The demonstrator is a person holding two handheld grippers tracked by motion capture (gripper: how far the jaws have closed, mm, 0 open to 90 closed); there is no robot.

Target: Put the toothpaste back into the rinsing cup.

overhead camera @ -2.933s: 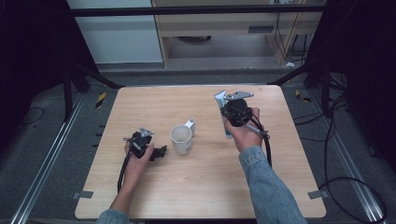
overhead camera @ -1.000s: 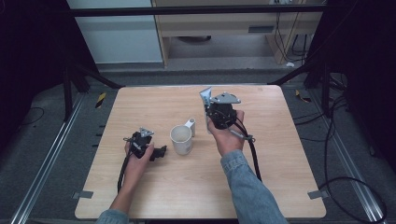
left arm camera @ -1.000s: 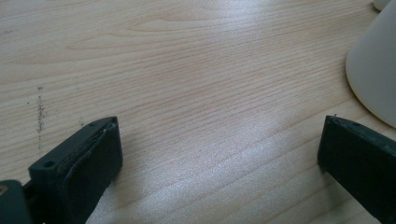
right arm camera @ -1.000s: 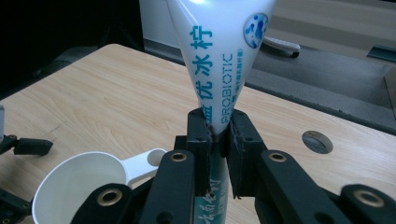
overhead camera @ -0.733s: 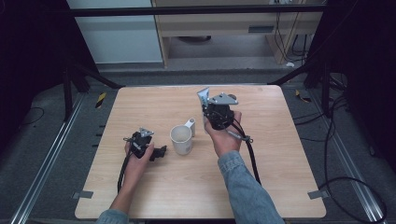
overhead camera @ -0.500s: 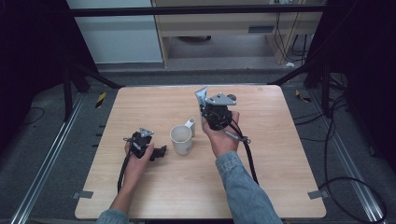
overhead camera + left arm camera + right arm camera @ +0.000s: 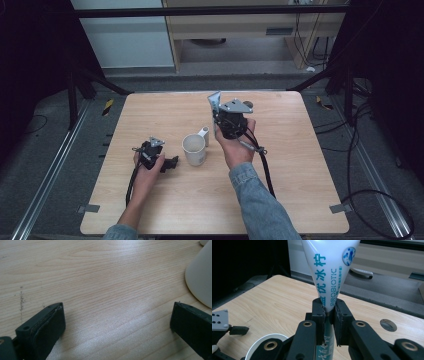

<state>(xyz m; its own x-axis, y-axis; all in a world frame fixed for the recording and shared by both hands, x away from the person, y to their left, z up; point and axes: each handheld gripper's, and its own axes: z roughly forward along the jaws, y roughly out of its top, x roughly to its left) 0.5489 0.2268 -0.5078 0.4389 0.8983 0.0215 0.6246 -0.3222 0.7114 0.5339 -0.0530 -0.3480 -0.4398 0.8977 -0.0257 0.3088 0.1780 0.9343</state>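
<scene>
While the left gripper point(image 7: 172, 163) rested wide open beside the white paper cup point(image 7: 194, 149), the right gripper point(image 7: 328, 312) pinched a white, blue-lettered plastic tube point(image 7: 329, 270).

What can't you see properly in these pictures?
- White squeeze tube with blue writing: its top is cut off by the right gripper view's upper edge, and its lower part is hidden behind the right hand-held gripper.
- White paper cup: its inside is too small to tell from the high view.
</scene>
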